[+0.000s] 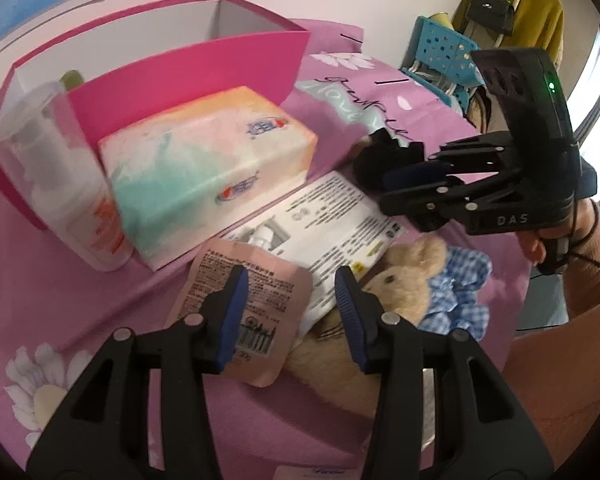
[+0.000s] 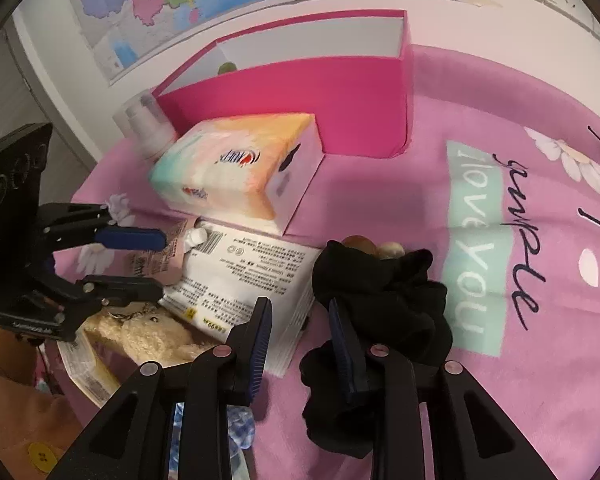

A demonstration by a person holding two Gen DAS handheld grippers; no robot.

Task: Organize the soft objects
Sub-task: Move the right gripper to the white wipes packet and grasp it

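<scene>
My left gripper (image 1: 292,312) hangs open over a flat pink pouch (image 1: 268,292); its left finger overlaps the pouch and its right finger stands above a beige plush toy (image 1: 400,280). A blue checked cloth (image 1: 460,292) lies beside the toy. In the right wrist view, my right gripper (image 2: 300,332) is open. A crumpled black cloth (image 2: 380,292) bunches around its right finger, while the corner of a white printed box (image 2: 240,280) and bare sheet show between the pads. The left gripper (image 2: 164,264) hovers at the left over the pouch.
A pastel tissue pack (image 1: 204,168) lies in front of an open pink box (image 1: 180,72) at the back. A clear pump bottle (image 1: 60,180) stands at the box's left corner. All rests on a pink flowered bedsheet (image 2: 540,360). A turquoise stool (image 1: 444,52) stands beyond the bed.
</scene>
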